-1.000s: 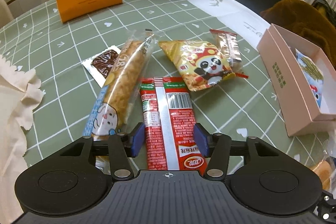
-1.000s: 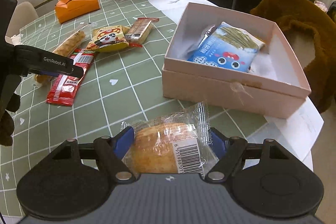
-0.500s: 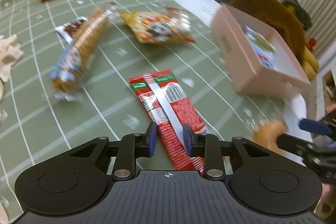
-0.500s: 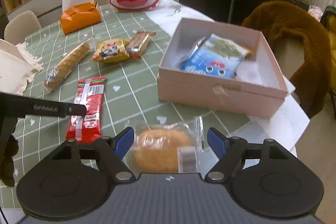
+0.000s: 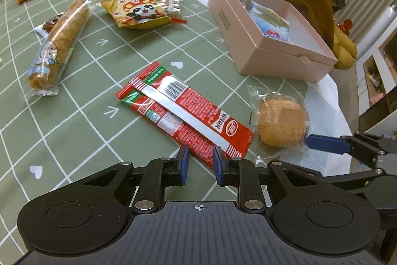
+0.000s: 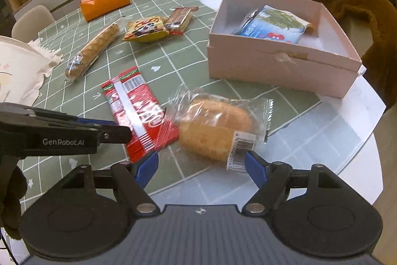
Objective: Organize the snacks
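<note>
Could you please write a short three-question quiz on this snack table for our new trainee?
1. True or false: the pink box is empty.
2. Which snack has its end between the left gripper's closing jaws: A red packet, B wrapped bun, C panda bag?
3. Fill in: the right gripper, jaws wide, is nearest the wrapped ____.

Key: 1 false, a blue packet lies inside; 2 A; 3 bun.

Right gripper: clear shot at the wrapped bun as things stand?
Probably yes. The bun lies just ahead of the open right gripper, nothing between; only its wrapper overlaps the red packet.
</note>
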A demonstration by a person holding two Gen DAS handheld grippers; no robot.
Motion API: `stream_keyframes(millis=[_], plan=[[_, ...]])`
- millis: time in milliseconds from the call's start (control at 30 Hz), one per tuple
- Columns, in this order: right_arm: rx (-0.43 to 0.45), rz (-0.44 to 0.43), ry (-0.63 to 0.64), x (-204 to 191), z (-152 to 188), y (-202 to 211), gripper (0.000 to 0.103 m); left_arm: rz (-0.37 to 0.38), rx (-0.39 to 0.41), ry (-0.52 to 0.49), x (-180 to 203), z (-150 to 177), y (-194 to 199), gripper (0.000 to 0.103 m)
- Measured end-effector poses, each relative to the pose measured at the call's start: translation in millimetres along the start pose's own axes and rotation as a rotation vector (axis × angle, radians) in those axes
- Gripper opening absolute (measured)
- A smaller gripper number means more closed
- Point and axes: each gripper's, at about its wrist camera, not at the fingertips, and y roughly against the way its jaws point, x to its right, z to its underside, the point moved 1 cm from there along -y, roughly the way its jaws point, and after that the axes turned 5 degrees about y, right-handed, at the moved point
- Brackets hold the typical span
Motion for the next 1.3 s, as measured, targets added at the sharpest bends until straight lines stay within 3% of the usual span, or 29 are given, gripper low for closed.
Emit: stream_keyframes(millis=[133, 300, 467, 600, 700, 867, 967, 1133, 1300], plan=[[0.003, 0.011, 0.010, -2, 0, 1, 0.077, 0.029, 0.015, 0.028, -7, 4, 2, 0.026], [-0.013, 0.011, 0.078, -3, 5, 7, 0.077, 0.012, 0.018, 0.028, -4, 1, 2, 0.026], [0.035, 0.091, 0.114, 9, 6, 18, 0.077, 0.021, -0.006, 0.097, -9, -5, 0, 0.025], [0.106, 0.123, 0.010, 29, -9, 28, 0.077, 0.024, -0.007, 0.106, -11, -9, -2, 0.025], [0.129, 0.098, -0.054, 40, -26, 26, 0.077, 0.015, -0.003, 0.106, -10, -11, -4, 0.025], [0.101, 0.175, -0.013, 34, -61, -14, 0.075, 0.000, 0.023, 0.174, -25, -17, -3, 0.025], [0.026, 0.133, 0.081, 13, -73, -46, 0.047, -0.008, 0.034, 0.226, -38, -19, 0, 0.024], [-0.015, 0.040, 0.192, -24, -66, -62, 0.047, -0.018, 0.039, 0.274, -53, -22, 6, 0.024], [-0.026, -0.045, 0.227, -39, -47, -53, 0.047, -0.051, 0.041, 0.212, -41, -30, 1, 0.025]])
